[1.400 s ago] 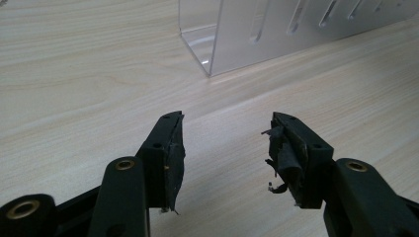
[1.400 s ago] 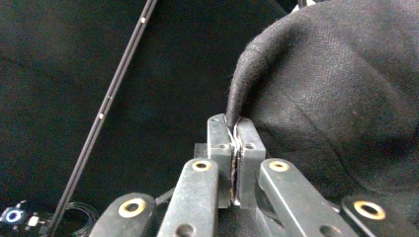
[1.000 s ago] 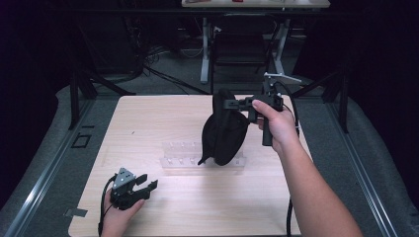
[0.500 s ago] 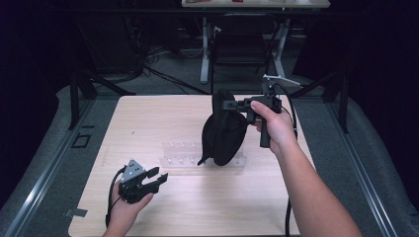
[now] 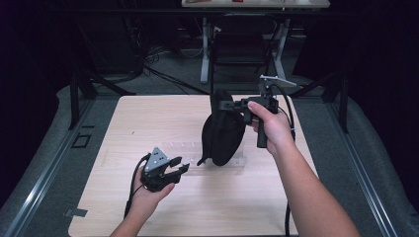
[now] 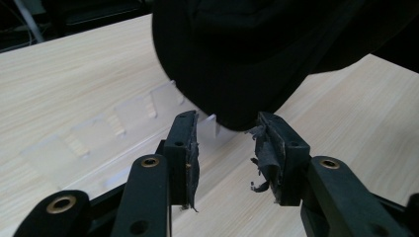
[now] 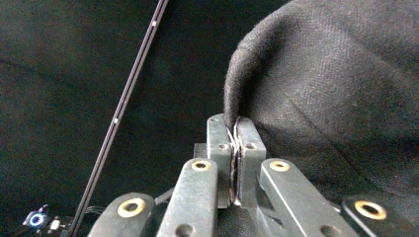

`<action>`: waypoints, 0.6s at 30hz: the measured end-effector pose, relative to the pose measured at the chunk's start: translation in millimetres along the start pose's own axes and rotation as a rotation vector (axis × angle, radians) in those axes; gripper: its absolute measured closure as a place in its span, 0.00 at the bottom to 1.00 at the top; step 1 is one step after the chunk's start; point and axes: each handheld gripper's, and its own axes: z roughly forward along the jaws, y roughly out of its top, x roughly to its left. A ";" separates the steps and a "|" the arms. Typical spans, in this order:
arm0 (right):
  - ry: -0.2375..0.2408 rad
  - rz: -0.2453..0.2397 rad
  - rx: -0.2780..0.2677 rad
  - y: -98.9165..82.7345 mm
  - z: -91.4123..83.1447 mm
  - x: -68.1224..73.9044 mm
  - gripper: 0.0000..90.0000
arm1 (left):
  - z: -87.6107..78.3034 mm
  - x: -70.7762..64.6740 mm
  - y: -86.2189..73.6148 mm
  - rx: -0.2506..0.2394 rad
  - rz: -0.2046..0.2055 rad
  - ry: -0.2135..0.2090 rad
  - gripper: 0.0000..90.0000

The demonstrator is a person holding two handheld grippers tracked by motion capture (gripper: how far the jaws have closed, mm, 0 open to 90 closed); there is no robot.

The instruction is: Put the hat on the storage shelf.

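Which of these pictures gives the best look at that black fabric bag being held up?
The high view: the black bag hangs whole from the right gripper. The left gripper view shows just its dark underside above a clear tray; the right gripper view, only pinched fabric.

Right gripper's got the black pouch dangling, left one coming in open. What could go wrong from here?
1. The right gripper pinches only a thin edge of the black pouch, which hangs from that one spot; a tug could pull it free.
2. The pouch's lower end hangs right at the clear plastic tray; swinging could knock the light tray across the table.
3. The open left gripper points at the pouch's rounded bottom; its frayed pads may slip off.
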 end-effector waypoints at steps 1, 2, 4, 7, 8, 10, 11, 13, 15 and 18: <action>-0.001 0.002 0.000 0.1 0.5 0.1 0.98 | 1.5 -1.9 1.8 0.002 0.007 -0.003 0.68; 0.001 -0.002 0.004 0.3 0.4 -0.2 0.98 | 3.1 -4.1 3.5 0.002 0.014 -0.009 0.69; -0.001 0.002 0.001 0.6 0.6 0.1 0.98 | 5.5 -9.1 6.6 0.001 0.026 -0.023 0.70; 0.000 0.002 0.001 0.5 1.2 0.0 0.98 | 7.5 -15.5 9.6 -0.002 0.043 -0.040 0.71; 0.001 0.001 0.000 0.4 1.3 0.1 0.98 | 8.2 -16.8 10.0 -0.001 0.049 -0.043 0.72; 0.002 0.001 0.000 0.2 1.8 0.4 0.98 | 9.9 -20.0 10.3 -0.001 0.050 -0.051 0.73; 0.002 0.001 0.000 0.0 2.0 0.4 0.98 | 10.2 -20.7 10.7 0.003 0.057 -0.053 0.73; 0.001 -0.001 0.001 -0.1 2.2 0.6 0.98 | 12.0 -22.9 11.5 0.003 0.065 -0.049 0.74; 0.002 -0.003 0.003 -0.3 2.3 0.8 0.98 | 14.4 -23.8 13.0 0.013 0.073 -0.051 0.77; 0.003 0.000 0.000 -0.5 2.5 0.9 0.98 | 18.7 -27.1 13.6 0.034 0.094 -0.038 0.84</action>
